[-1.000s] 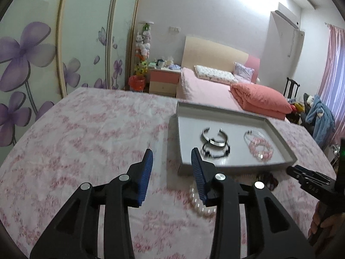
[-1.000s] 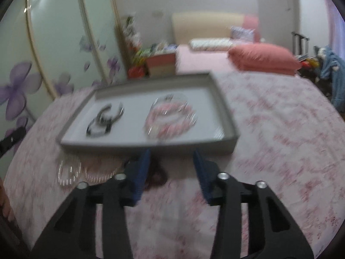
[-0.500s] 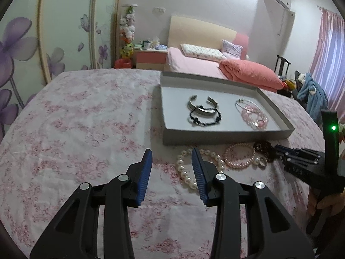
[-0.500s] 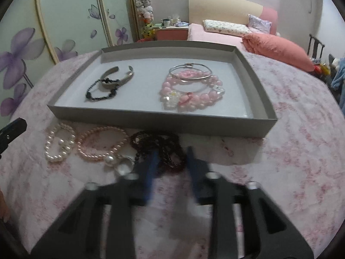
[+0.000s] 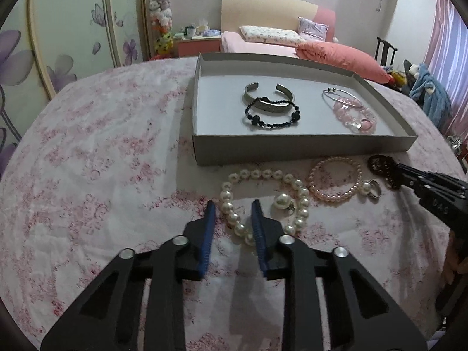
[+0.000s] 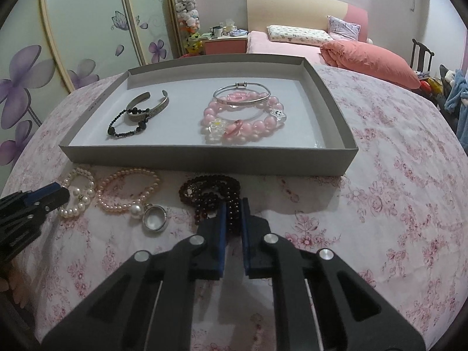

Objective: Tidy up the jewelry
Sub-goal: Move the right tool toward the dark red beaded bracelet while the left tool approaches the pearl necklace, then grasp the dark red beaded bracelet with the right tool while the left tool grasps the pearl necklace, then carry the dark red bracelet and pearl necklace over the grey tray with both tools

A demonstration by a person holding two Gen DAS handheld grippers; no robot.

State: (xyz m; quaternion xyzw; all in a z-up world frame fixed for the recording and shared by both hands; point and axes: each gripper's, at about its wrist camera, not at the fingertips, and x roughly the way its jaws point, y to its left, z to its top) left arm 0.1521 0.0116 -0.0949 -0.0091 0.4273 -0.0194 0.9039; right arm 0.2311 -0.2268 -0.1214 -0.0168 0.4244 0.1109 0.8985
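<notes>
A grey tray [image 5: 292,149] [image 6: 204,158] on the flowered cloth holds a silver cuff [image 5: 270,106], a black bead bracelet [image 5: 254,120], a silver bangle [image 6: 242,95] and a pink bead bracelet [image 6: 257,127]. In front of it lie a white pearl bracelet [image 5: 263,173] [image 6: 79,172], a pink pearl bracelet [image 5: 311,182] [image 6: 101,199] with a silver ring [image 6: 155,219], and a dark red bead bracelet [image 6: 210,188] [image 5: 380,163]. My left gripper [image 5: 232,207] [image 6: 63,194] is closing, with the white pearl strand between its pads but not pinched. My right gripper [image 6: 232,213] [image 5: 392,172] is shut on the dark red beads.
The pink flowered cloth [image 5: 102,175] covers a round table that drops off at left and right. Beyond it stand a bed [image 6: 292,44] with a folded salmon quilt [image 6: 371,61], a bedside cabinet [image 6: 225,44] and flower-printed wardrobe doors [image 5: 73,29].
My left gripper has come down and forward to the white pearl bracelet and narrowed its jaws around the strand. My right gripper has closed on the dark red beads.
</notes>
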